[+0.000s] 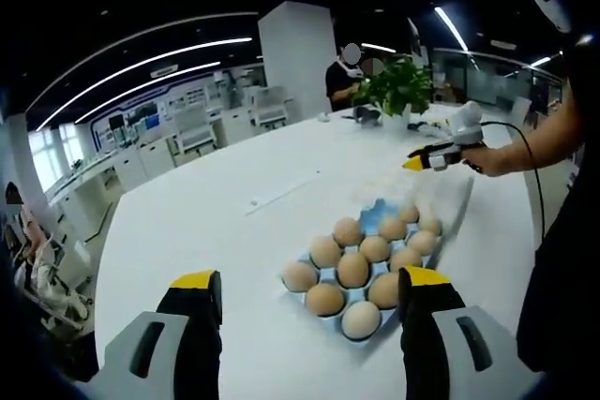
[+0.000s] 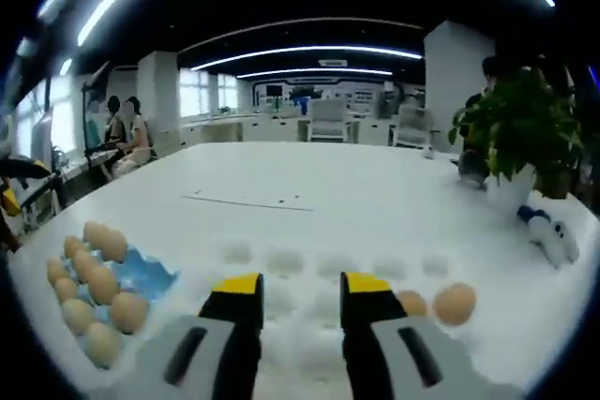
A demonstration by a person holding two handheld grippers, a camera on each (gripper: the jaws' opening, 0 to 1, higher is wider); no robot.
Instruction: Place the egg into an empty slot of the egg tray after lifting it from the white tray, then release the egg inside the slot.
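Note:
A blue egg tray (image 1: 378,216) lies on the white table, holding several brown eggs (image 1: 352,269); bare blue slots show at its far end. In the left gripper view my left gripper (image 1: 310,278) hovers just before it, open and holding nothing. My right gripper (image 1: 413,163), held by a person's hand, hangs beyond the tray. In the right gripper view my right gripper (image 2: 302,285) is open over a white tray (image 2: 281,261) with round hollows. Two brown eggs (image 2: 455,303) lie in that tray to the right of the jaws. The blue egg tray (image 2: 147,274) sits to the left.
A potted plant (image 2: 518,133) stands at the table's far side, with a small blue-and-white object (image 2: 550,234) near it. A thin white strip (image 2: 246,200) lies mid-table. A person (image 1: 343,77) stands behind the plant, and others sit at desks (image 2: 131,138).

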